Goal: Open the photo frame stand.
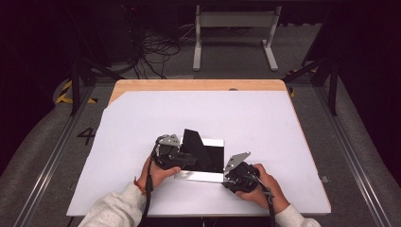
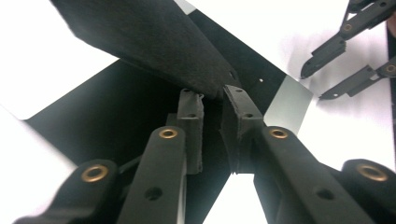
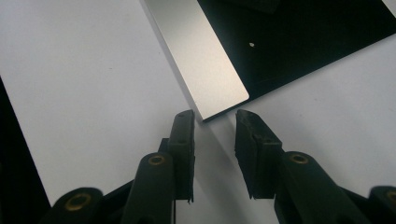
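Black-and-silver panel (image 1: 208,158) lying flat on the white counter (image 1: 265,127), near the front edge. Black felt sheet (image 2: 154,42) lifted off it at a tilt, edge pinched in the left claw (image 2: 212,100). Right claw (image 3: 215,122) open, empty, just shy of the panel's silver corner, not touching.

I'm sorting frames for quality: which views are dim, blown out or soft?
High view: the room around is dark, the white table evenly lit, and the black sheet shows no detail. Left gripper view: the table is blown out white, and the raised black flap is soft and grainy. Right gripper view: the silver strip has a mild sheen, and the nearby claw looks slightly soft.
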A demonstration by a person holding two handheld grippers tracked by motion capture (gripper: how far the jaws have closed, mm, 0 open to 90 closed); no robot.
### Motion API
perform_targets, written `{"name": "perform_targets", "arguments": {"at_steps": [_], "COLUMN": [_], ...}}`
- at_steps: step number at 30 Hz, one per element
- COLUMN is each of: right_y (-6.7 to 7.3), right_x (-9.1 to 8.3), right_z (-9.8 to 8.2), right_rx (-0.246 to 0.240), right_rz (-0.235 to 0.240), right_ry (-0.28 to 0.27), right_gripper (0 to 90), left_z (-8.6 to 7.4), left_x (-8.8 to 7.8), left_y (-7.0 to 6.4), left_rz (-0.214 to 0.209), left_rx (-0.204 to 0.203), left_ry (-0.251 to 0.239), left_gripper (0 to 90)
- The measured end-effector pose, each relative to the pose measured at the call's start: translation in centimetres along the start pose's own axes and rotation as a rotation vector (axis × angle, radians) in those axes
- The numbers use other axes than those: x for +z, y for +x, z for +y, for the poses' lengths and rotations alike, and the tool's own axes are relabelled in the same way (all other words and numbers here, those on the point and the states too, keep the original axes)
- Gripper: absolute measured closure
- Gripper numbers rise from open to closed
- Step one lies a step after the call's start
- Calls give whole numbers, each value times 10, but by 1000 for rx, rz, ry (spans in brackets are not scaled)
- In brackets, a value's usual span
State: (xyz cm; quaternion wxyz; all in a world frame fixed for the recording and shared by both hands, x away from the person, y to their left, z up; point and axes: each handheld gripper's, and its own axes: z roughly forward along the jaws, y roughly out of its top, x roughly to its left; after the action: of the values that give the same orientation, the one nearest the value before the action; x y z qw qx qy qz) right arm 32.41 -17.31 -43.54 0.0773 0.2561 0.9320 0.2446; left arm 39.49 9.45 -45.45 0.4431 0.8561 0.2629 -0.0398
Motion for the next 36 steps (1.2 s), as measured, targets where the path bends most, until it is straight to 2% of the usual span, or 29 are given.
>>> {"name": "perform_targets", "arguments": {"at_steps": [3,6,10,12,14,17,19,20,23,24,27,31,35,36], "right_y": [-1,-2,-2,-2,-1,-1,-2,-2,-1,-1,0,2,1,0], "right_x": [0,0,0,0,0,0,0,0,0,0,0,0,-3,-3], "right_z": [-2,-4,-5,-5,-5,-7,-7,-8,-8,-8,-9,-11,-14,-15], "right_rx": [6,-6,-4,-4,-15,-22,-19,-21,-21,-21,-31,-32,-26,-20], "right_rz": [9,13,16,15,13,11,14,16,19,19,20,21,15,13], "right_ry": [-15,-28,-38,-40,-48,-57,-59,-63,-67,-67,-73,-77,-89,-90], "right_gripper": [683,680,679,677,673,671,671,669,641,641,613,598,595,592], "left_z": [1,3,6,6,6,5,5,4,2,2,1,0,0,-1], "left_x": [6,15,18,19,20,20,20,20,20,20,21,21,20,19], "left_y": [-3,-7,-11,-11,-12,-8,-8,-6,-1,-1,3,4,6,7], "left_rz": [-7,5,22,27,32,6,3,-23,-66,-66,-97,-101,-125,-141], "left_rx": [16,32,53,55,46,28,22,-10,-44,-44,-82,-86,-105,-124], "left_ry": [19,47,67,59,58,41,39,27,15,15,3,-5,-16,-23], "left_gripper": [725,687,650,646,663,683,692,707,739,747,768,778,799,804]}}
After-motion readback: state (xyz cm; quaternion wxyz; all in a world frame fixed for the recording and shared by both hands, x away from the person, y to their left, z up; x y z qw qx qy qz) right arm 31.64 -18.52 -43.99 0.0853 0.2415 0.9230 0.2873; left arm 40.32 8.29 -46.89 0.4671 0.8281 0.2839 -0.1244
